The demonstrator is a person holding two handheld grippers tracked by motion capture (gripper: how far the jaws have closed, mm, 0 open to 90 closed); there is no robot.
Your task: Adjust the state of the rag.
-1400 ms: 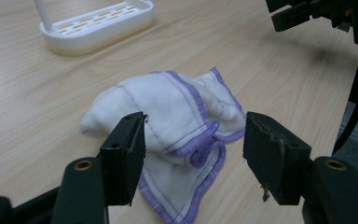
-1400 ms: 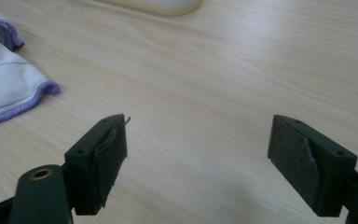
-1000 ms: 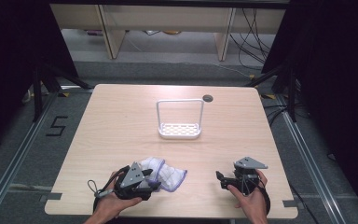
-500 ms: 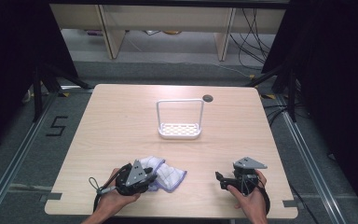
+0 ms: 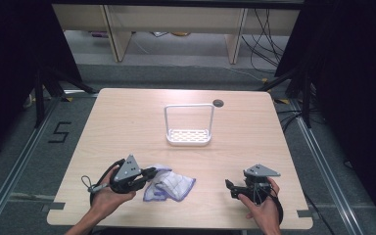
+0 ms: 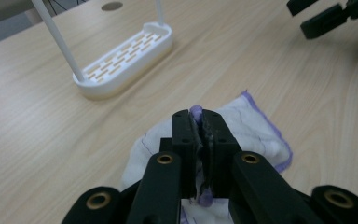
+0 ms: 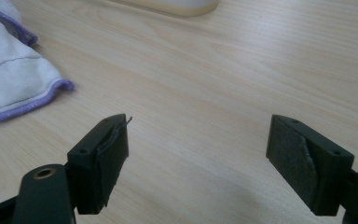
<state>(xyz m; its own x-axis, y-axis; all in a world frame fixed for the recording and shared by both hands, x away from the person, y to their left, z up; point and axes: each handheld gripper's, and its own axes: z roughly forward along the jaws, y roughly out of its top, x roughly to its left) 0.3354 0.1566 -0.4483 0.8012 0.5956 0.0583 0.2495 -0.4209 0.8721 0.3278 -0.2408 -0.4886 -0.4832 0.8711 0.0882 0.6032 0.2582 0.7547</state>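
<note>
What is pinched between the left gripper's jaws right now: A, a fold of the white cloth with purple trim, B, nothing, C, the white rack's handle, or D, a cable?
A: in the left gripper view, the left gripper has its jaws closed on a purple-edged fold of the cloth, well clear of the white rack.

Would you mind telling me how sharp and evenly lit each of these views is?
High view: table bright, surroundings dark. Left gripper view: cloth and rack fairly sharp, left gripper soft up close. Right gripper view: right gripper blurred, faint shadow beneath.
</note>
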